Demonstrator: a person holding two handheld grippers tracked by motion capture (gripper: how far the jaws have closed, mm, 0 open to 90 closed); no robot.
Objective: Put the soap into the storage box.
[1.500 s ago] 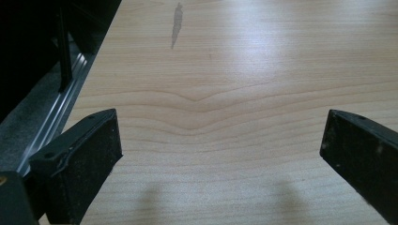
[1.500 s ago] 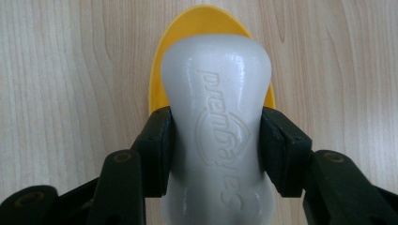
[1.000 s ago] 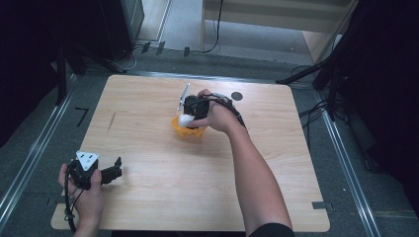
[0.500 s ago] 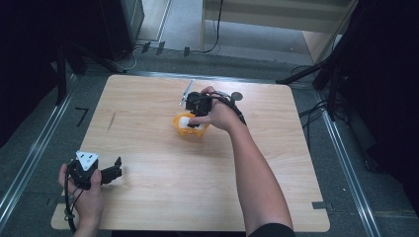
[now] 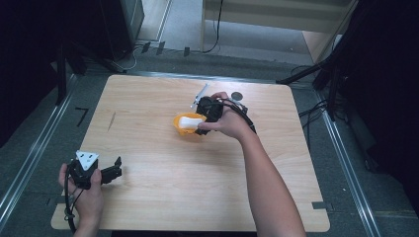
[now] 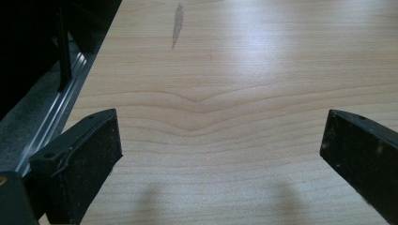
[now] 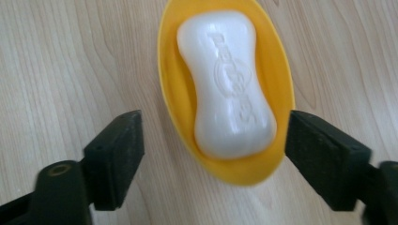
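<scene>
White soap point(image 7: 227, 84) lies in its yellow dish point(image 7: 173, 108) below the right gripper point(image 7: 213, 159), jaws just opened wide, empty.

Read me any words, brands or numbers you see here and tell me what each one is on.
Embossed lettering on the white soap bar in the yellow dish: raised white on white and too soft to read reliably, so no quote given.
No other text, label or number is legible on the wooden table or on either gripper.
</scene>
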